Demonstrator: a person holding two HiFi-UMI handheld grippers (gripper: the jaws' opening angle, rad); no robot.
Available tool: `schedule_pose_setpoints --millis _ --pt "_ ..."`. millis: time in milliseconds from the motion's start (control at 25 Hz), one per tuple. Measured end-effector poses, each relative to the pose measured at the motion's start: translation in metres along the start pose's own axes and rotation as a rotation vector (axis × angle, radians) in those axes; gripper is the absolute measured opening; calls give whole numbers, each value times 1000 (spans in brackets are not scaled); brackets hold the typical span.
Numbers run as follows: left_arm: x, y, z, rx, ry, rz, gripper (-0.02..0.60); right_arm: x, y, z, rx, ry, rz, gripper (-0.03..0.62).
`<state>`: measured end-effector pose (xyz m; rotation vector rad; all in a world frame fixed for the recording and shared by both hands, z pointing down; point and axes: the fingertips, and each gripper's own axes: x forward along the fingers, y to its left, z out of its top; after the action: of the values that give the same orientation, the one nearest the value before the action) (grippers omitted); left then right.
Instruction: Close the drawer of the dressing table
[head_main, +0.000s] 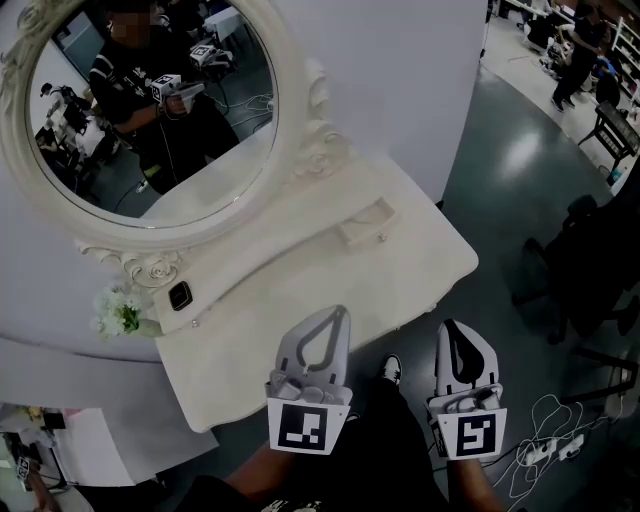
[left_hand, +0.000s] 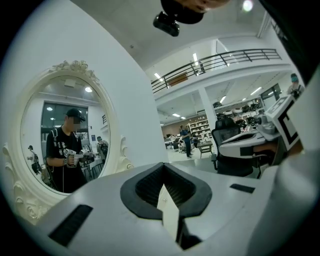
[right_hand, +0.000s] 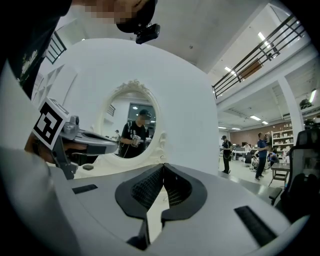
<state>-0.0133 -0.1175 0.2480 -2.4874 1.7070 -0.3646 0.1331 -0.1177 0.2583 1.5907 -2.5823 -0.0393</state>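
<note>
The white dressing table stands under its oval mirror. On its raised back shelf, a small drawer with a knob sits at the right and seems to jut out slightly. A second knob shows at the left. My left gripper hovers at the table's front edge, shut and empty, its tips meeting. My right gripper is beside the table's right corner over the floor, also shut with nothing held. The mirror reflects the person holding both grippers.
A black object and white flowers sit at the table's left end. Dark office chairs stand to the right, with cables and a power strip on the floor. A person stands far off.
</note>
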Motion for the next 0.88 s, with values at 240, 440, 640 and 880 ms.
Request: schedule_pose_setpoints --millis 240,440,640,880 --pt "17 9 1 2 11 48 2 28 -8 0 -13 -4 65 0" --pt "33 21 -4 -15 38 107 2 55 -16 2 -31 -29 116 0" --pt "49 26 -7 -52 68 165 2 75 -24 -14 -24 21 200 0" --pt "64 34 -21 -54 111 201 2 107 -28 -25 -41 31 262 2"
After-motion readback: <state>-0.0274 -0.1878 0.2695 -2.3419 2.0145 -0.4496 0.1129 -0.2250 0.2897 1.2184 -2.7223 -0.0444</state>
